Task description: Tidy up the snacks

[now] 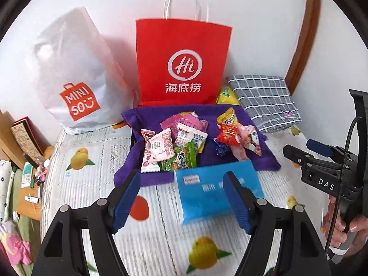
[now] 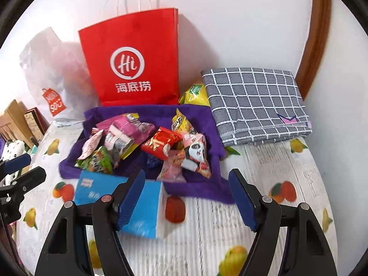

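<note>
Snacks [image 1: 184, 142] lie heaped on a purple cloth [image 1: 260, 161] at the middle of both views, spread over a fruit-print worktop [image 1: 161, 241]. Behind them, against the wall, a red paper bag [image 1: 181, 62] stands upright at upper centre, a white shopping bag [image 1: 69, 73] leans at its left, and a folded grey checked cloth [image 2: 255, 101] lies at the right. A blue tissue pack [image 1: 207, 195] rests at the cloth's near edge, just in front of the heap.

To do this step well, I judge it best to choose one packet from the edge of the pile, such as the green packet [image 1: 179, 158] at the near side or the panda-face packet [image 2: 195, 154] at the right, and not dive into the middle, where the crinkly wrappers overlap and two may come up together. Approach steeply and pinch across a flat seam.

Left tongs [image 1: 184, 200] hang above the tissue pack, tilted down toward the table, jaws apart with nothing between them. Right tongs [image 2: 186, 197] sit likewise tilted down over the cloth's near edge, jaws apart and empty. In the left view a hand [image 1: 347, 230] at the right edge grips the other tool's handle.
</note>
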Motion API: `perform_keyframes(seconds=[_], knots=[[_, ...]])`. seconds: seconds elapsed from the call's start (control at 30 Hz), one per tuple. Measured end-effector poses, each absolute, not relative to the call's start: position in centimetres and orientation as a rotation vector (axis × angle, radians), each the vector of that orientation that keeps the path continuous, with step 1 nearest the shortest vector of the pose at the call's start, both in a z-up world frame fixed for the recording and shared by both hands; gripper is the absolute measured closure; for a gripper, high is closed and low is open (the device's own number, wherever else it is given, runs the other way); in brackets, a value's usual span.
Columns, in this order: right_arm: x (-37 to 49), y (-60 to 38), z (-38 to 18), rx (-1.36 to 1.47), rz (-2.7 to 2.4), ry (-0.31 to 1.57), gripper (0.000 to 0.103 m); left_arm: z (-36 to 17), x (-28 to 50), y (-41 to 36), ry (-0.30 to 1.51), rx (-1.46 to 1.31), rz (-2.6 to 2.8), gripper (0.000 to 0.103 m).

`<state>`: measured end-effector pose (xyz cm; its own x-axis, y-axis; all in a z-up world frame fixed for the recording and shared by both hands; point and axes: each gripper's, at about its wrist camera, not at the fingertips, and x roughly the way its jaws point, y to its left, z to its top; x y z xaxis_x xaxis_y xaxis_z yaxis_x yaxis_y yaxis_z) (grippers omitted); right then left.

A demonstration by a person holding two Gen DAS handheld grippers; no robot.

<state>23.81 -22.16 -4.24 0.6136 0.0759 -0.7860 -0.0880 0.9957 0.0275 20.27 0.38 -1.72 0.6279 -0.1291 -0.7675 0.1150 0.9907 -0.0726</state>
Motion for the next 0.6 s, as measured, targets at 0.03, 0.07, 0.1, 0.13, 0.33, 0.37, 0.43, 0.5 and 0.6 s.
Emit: perform_keyframes(seconds=[0.03, 0.07, 0.1, 0.13, 0.33, 0.37, 0.43, 0.5, 0.6], knots=[[23.0, -22.2, -3.9, -0.013, 0.095, 0.904, 0.029, -1.5, 19.7, 0.2, 0.876, -0.015, -0.139, 0.028], [22.5, -22.2, -3.6, -0.012, 0.095, 0.901, 0.029, -1.2, 18.9, 0.1, 0.869, -0.013, -0.138, 0.026], [21.7, -22.2, -3.2, -0.011, 0.095, 0.897, 0.028, -1.0, 18.2, 0.0, 0.860, -0.014, -0.137, 0.026], [20.9, -22.2, -2.9, -0.011, 0.096, 0.891, 0.024, -0.8, 17.5, -0.1, 0.853, -0.015, -0.136, 0.025], [17.3, -22.5, -1.7, -0.001, 0.087, 0.850, 0.014, -0.4, 14.7, -0.4, 0.843, -0.023, -0.116, 0.020], [16.7, -22.6, -1.5, 0.002, 0.083, 0.843, 0.013, -0.3, 14.2, -0.5, 0.839, -0.022, -0.109, 0.019], [15.7, -22.7, -1.3, 0.004, 0.075, 0.835, 0.010, -0.1, 13.3, -0.6, 0.827, -0.025, -0.103, 0.015], [14.7, -22.8, -1.0, -0.003, 0.073, 0.824, 0.006, 0.2, 12.4, -0.8, 0.814, -0.029, -0.099, 0.014], [13.3, -22.6, -0.7, -0.023, 0.066, 0.803, 0.005, 0.4, 11.6, -0.9, 0.804, -0.030, -0.095, 0.014]])
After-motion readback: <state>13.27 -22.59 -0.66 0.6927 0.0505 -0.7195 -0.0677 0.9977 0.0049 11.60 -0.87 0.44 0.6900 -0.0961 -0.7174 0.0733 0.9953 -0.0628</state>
